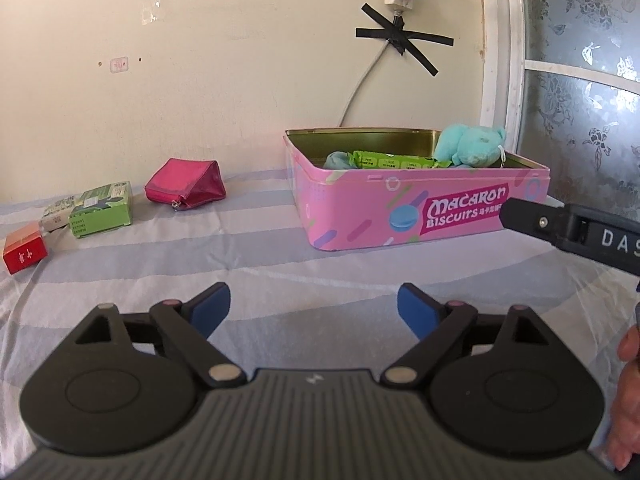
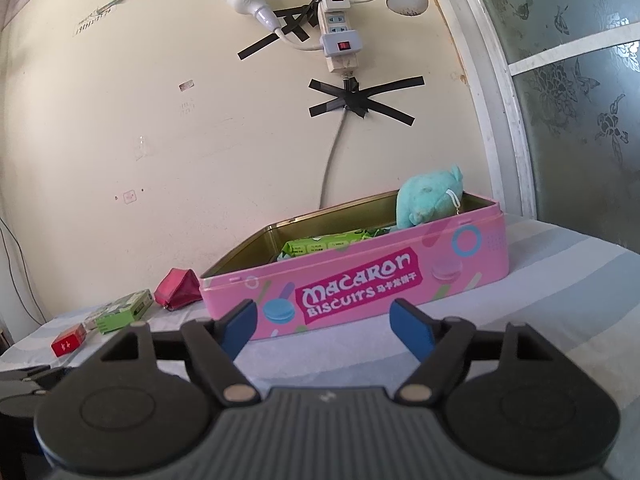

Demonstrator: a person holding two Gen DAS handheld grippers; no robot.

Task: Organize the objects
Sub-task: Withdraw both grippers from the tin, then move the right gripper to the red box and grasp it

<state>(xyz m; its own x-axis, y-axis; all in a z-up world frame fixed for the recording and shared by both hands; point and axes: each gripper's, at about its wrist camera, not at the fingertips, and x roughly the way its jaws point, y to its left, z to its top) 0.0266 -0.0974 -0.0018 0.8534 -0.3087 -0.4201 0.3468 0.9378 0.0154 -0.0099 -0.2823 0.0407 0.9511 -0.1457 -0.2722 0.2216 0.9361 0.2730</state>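
Objects to organize lie on a striped bed [image 1: 160,256] against the wall. From left to right: a red box [image 1: 24,250] at the edge, a green box [image 1: 102,210] with a pale packet partly behind it, a magenta pouch [image 1: 184,185], then the pink biscuit tin [image 1: 400,208], open, already holding a green snack pack [image 1: 384,159] and a teal plush toy [image 1: 468,145].

Risks, in my judgement: the red box sits close to the bed edge, so a careless nudge could push it off. The pouch is soft and may fold or slip under a pinch. The plush rises above the tin rim, so a dropped item could bounce out or rest on it.

My left claw [image 1: 314,314] is spread wide, holding nothing, above bare bedding. My right claw [image 2: 322,330] is equally wide and empty, just in front of the tin's long side, not touching it.
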